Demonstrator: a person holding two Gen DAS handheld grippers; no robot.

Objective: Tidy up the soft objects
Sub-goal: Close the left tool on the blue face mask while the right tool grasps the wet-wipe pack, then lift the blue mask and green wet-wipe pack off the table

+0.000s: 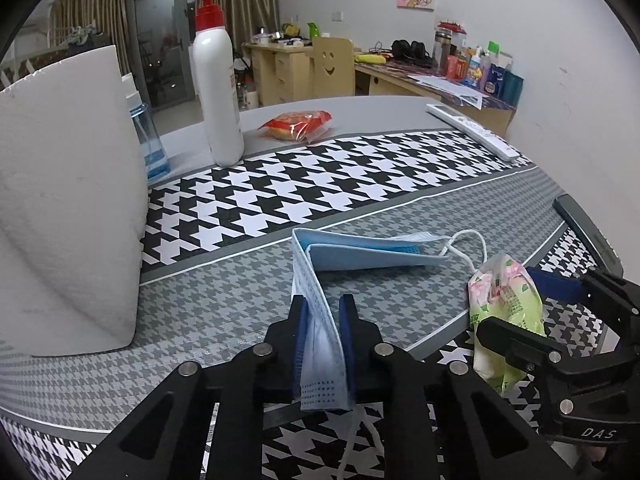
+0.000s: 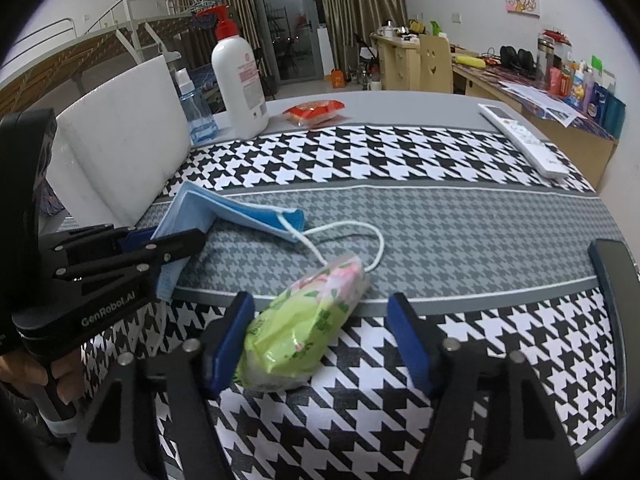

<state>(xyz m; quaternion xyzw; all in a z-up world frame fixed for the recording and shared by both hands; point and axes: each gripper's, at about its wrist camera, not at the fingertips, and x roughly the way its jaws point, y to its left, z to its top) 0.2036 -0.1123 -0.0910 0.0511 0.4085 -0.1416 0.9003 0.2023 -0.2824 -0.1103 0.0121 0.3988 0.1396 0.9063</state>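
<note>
My left gripper [image 1: 323,312] is shut on one end of a folded blue face mask [image 1: 360,254]; the rest of the mask lies on the table ahead, its white ear loop trailing right. In the right wrist view the mask [image 2: 232,212] lies at centre left with the left gripper [image 2: 160,246] clamped on it. My right gripper [image 2: 320,316] is open around a green and pink tissue pack [image 2: 308,320] lying on the houndstooth cloth, the left pad touching or nearly touching it. The pack also shows in the left wrist view [image 1: 506,304], between the right gripper's fingers [image 1: 540,312].
A white foam block [image 1: 68,200] stands at the left. Behind it are a blue bottle [image 1: 150,144] and a white pump bottle [image 1: 216,92]. A red snack packet [image 1: 296,124] and a white remote [image 1: 474,130] lie farther back. A dark phone [image 2: 612,300] lies at the right edge.
</note>
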